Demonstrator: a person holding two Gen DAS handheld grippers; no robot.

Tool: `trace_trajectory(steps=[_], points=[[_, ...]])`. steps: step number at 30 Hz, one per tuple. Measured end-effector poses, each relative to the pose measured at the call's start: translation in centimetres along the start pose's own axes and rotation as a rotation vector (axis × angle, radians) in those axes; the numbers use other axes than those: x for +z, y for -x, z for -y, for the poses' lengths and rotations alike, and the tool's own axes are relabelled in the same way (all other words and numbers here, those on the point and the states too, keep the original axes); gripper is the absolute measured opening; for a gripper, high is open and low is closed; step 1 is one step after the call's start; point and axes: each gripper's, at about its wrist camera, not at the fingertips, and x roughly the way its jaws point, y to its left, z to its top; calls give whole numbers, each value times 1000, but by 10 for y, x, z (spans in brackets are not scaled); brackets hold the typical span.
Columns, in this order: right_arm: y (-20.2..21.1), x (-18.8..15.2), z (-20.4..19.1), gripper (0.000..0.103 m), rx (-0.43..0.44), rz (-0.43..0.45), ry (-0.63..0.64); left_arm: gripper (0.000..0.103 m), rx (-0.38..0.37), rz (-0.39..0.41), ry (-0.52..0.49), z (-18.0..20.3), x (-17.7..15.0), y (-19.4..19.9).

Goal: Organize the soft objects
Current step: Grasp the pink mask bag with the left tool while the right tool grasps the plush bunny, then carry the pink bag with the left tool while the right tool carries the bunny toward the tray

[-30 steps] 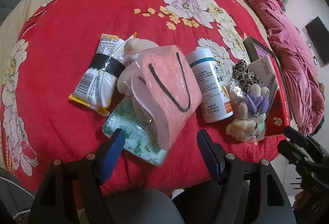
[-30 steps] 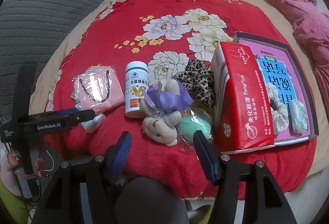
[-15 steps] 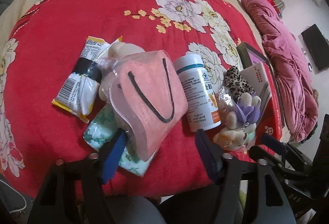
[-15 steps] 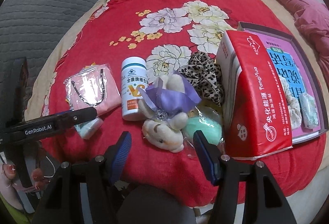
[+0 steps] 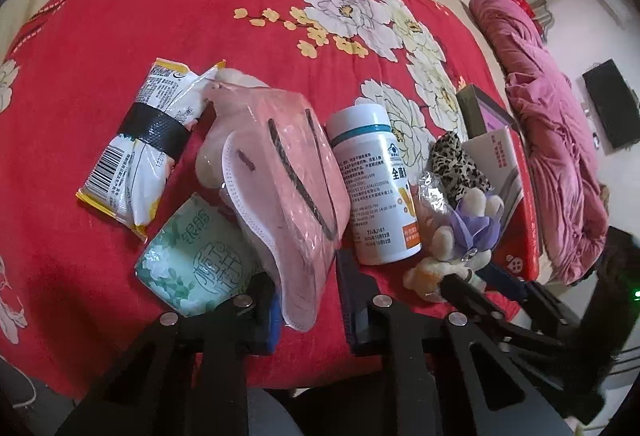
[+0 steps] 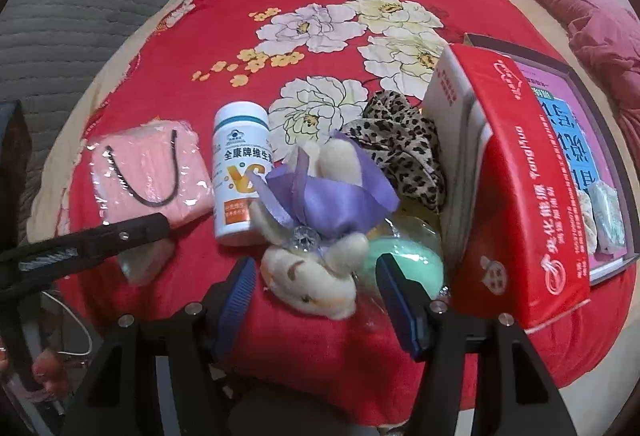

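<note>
A bed covered by a red blanket (image 5: pixel 168 19) with white peonies fills both views. In the left wrist view, the left claw (image 5: pixel 308 300) sits at the bottom centre; its jaws have just been closing, and they now stand narrow around the lower edge of a wrapped pack of pink face masks (image 5: pixel 288 187), with the blue pads against the plastic wrap. Under that pack, toward the lower left, lies a green tissue packet (image 5: pixel 192 268). Further left lies a white and yellow snack bag (image 5: pixel 136 147) with a black band across it. Just right of the mask pack a white vitamin bottle (image 5: pixel 376 187) lies on its side.

In the right wrist view, the right claw (image 6: pixel 316 296) is at the bottom centre, jaws about half open, one on either side of the head of a cream plush bunny (image 6: pixel 316 236) wearing a purple bow. The pads do not touch the toy. A mint green soft object (image 6: pixel 412 252) in clear wrap lies just right of the bunny. Behind it is a leopard print scrunchie (image 6: pixel 404 155). A red tissue box (image 6: pixel 532 195) leans on the right, against a dark tray (image 6: pixel 624 203) holding a pink booklet and two pale scrunchies. A pink quilt (image 6: pixel 592 7) lies at the upper right.
</note>
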Motion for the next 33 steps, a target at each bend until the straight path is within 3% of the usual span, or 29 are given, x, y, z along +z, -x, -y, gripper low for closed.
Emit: trace_trajectory(steps=[4,7,12,18,33], points=[[-8,0,-6,61,-43,13,16,22,-12,0,14,-3,1,0],[-10,0,-7,51,-41,36,26,21,-25,0,14,-3,1,0],[-2,-1,3,41,26,45,-12,20,-36,6,15,-3,2,3],[15,1,17,39,77,58,-58,15,-58,35,9,-2,4,14],[37,13,23,38,105,119,-60,14,-72,98,-56,12,13,34]])
